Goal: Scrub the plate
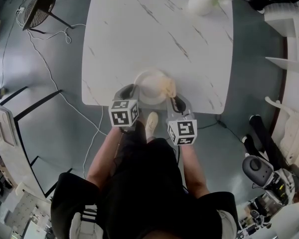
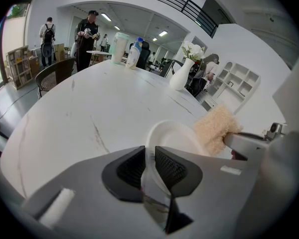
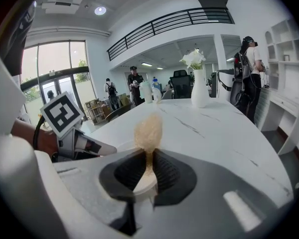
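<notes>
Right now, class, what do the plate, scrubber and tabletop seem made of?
Round white plate: thin matte rim, likely paper or plastic. Tan scrubbing pad: coarse, fuzzy fibre, perhaps loofah. White tabletop: grey veins, smooth sheen, marble or imitation.

White veined table (image 1: pixel 139 34) holds a vase (image 1: pixel 202 3) far right; plate (image 1: pixel 150 86) at its near edge.

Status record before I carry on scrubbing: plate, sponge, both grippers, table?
plate: white, near the front edge of the table
left gripper: shut on the plate's rim
right gripper: shut on the sponge
sponge: tan, at the plate's right rim
table: white marble; white vase at the far end
</notes>
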### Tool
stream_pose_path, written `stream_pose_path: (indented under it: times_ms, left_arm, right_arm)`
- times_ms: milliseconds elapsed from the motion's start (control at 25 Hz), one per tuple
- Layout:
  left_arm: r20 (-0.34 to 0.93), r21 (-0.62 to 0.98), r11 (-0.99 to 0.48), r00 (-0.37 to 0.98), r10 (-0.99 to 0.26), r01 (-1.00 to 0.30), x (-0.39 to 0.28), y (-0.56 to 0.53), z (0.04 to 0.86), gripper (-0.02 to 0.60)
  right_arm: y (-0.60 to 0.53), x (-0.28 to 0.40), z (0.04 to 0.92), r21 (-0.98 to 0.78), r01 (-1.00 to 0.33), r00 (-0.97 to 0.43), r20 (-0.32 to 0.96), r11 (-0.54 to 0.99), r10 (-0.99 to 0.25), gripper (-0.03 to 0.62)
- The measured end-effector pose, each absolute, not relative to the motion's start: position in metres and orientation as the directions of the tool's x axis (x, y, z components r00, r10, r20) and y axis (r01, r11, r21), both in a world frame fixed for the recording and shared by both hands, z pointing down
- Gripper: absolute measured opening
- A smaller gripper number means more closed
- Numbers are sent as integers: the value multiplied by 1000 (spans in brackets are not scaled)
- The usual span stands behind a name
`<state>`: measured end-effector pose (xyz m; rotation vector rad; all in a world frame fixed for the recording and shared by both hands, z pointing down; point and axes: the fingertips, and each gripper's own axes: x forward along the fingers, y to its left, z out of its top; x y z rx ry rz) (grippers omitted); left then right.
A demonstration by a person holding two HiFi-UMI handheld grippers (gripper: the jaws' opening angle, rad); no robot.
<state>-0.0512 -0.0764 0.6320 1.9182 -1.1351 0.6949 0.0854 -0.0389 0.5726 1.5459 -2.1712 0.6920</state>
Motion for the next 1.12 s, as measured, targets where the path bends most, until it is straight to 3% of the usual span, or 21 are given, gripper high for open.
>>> stream_pose_path:
  times_ms: [320, 1120]
  left_arm:
    - [761, 351, -290, 451, -467, -891, -51, -77, 632, 67]
    - [747, 364, -294, 465, -474, -884, -52, -76, 631, 64]
  right_arm:
    - [-44, 56, 542, -192, -922, -386, 507, 335, -771, 43]
    - [-8, 2, 592, -267, -879, -474, 588, 396, -655, 43]
